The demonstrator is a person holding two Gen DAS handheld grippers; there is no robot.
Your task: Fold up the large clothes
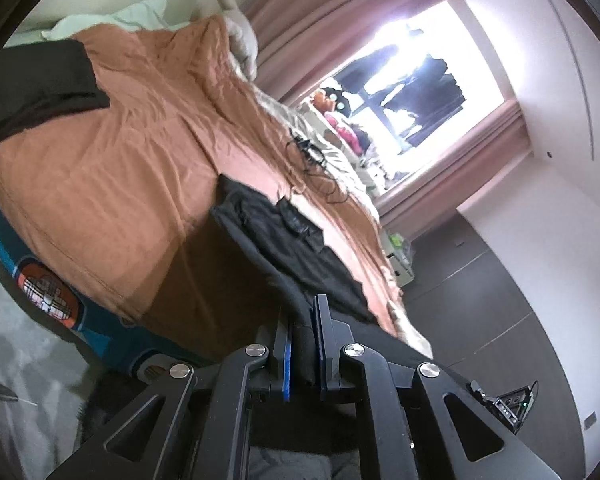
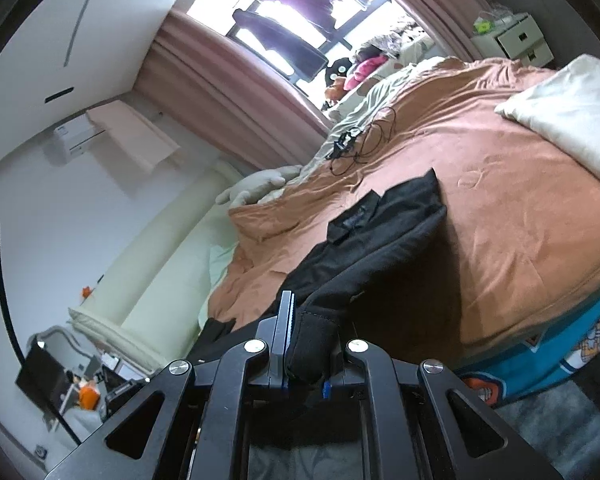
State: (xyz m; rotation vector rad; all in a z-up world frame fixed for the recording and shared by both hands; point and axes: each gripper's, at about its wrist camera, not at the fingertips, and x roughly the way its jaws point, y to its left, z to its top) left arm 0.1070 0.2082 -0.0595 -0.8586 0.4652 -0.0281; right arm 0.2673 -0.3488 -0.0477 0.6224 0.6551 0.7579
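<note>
A large black garment (image 1: 292, 240) lies partly on the orange bedspread (image 1: 120, 168) and stretches back to both grippers. My left gripper (image 1: 305, 344) is shut on a bunched black edge of it, near the bed's edge. In the right wrist view the same black garment (image 2: 380, 232) rises from the orange bedspread (image 2: 520, 184) to my right gripper (image 2: 308, 344), which is shut on a thick fold of it. The fabric hangs taut between bed and grippers.
A second dark garment (image 1: 40, 88) lies at the far left of the bed. A tangle of black cable (image 1: 312, 160) lies on the bed towards the window. A white pillow (image 2: 572, 112) lies on the bed. A white bedside drawer unit (image 2: 516, 40) stands by the curtain.
</note>
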